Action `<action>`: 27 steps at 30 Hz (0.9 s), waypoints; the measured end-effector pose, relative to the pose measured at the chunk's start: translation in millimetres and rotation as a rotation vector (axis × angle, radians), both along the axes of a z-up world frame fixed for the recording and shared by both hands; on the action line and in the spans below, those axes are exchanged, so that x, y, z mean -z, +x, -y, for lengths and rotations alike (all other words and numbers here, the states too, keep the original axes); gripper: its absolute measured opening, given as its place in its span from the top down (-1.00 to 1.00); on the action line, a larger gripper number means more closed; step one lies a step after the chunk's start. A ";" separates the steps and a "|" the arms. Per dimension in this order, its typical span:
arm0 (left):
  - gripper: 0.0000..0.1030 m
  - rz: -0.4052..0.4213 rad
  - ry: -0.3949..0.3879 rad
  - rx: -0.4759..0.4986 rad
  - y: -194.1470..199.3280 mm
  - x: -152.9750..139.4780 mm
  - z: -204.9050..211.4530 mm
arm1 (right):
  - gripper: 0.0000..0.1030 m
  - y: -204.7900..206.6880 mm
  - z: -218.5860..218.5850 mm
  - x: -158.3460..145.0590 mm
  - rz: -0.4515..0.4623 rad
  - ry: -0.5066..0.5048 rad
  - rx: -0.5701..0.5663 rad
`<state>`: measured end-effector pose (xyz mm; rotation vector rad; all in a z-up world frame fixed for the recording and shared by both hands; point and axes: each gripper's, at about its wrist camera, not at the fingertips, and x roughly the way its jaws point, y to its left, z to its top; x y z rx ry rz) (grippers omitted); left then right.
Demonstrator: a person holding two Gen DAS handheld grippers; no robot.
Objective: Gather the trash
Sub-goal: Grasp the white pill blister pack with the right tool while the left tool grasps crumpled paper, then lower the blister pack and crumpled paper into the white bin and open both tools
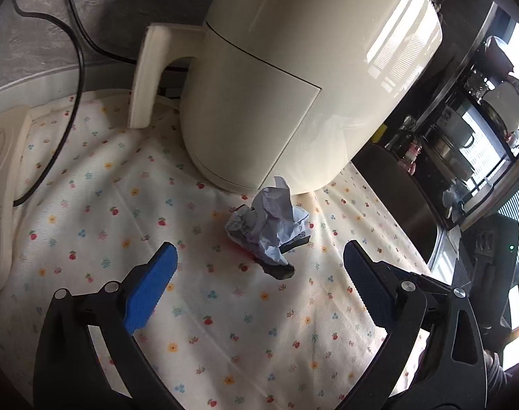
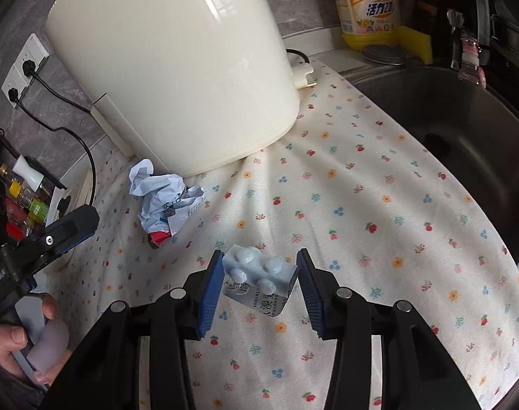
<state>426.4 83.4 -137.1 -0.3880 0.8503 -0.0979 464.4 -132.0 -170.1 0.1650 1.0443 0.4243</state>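
Observation:
A crumpled wad of paper and wrapper trash point(image 1: 269, 229) lies on the floral cloth point(image 1: 225, 324) just in front of the cream appliance point(image 1: 293, 78). My left gripper point(image 1: 259, 259) is open, its jaws on either side of the wad and slightly nearer the camera. The wad also shows in the right wrist view point(image 2: 164, 198). My right gripper point(image 2: 259, 273) is shut on a silver pill blister pack point(image 2: 259, 276), held above the cloth point(image 2: 379, 239). The left gripper's finger point(image 2: 68, 229) shows at the left edge.
A steel sink point(image 2: 464, 119) lies right of the cloth, with a yellow detergent bottle point(image 2: 365, 3) and sponge behind it. Black cords point(image 1: 75, 68) run to wall sockets point(image 2: 24, 68). A rack with bottles point(image 2: 17, 201) stands left.

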 end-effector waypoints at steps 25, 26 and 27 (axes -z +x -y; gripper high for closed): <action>0.22 -0.026 -0.267 -0.153 22.2 37.4 -1.9 | 0.15 -56.1 67.5 -40.3 -0.007 -0.162 0.102; 0.23 -0.017 -0.281 -0.156 16.9 35.4 -3.7 | 0.15 -59.8 67.0 -42.8 -0.005 -0.168 0.094; 0.24 -0.007 -0.295 -0.160 10.8 33.3 -4.8 | 0.15 -63.9 66.2 -45.2 -0.002 -0.176 0.084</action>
